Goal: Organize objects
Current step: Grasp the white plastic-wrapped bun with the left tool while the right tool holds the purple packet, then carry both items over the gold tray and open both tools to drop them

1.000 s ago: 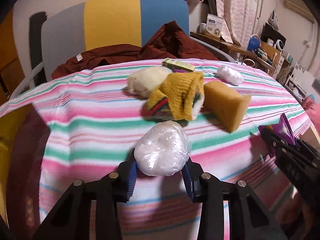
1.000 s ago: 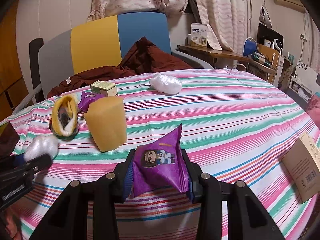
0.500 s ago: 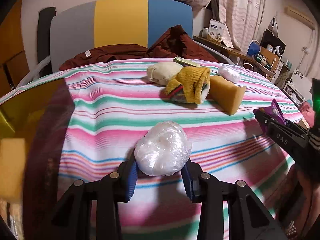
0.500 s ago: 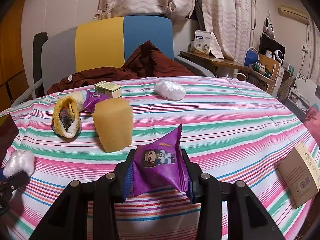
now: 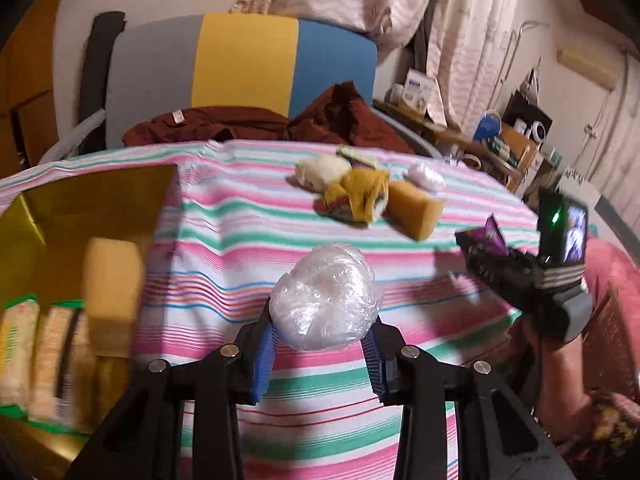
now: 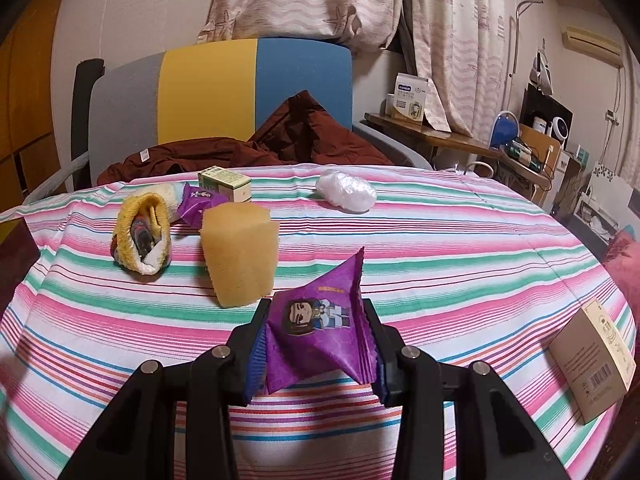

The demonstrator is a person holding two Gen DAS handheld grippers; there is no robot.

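The left gripper is clamped on a white ball wrapped in clear plastic, carried above the striped tablecloth. At the left edge of its view sits a yellow box already holding a tan sponge block and some green-edged packets; all of that is blurred. The right gripper pinches a purple snack packet near the tablecloth's front edge.

Judging by the layout, the step in hand is carrying the wrapped ball to the box. To do it well, bring the ball over free space beside the sponge, lower it before letting go, and keep the squeeze light, since the soft wrap probably deforms and may slip.

Far on the cloth remain a rolled yellow sock, another sponge, a second wrapped ball, a small green carton and another purple packet. A brown carton lies at the right.
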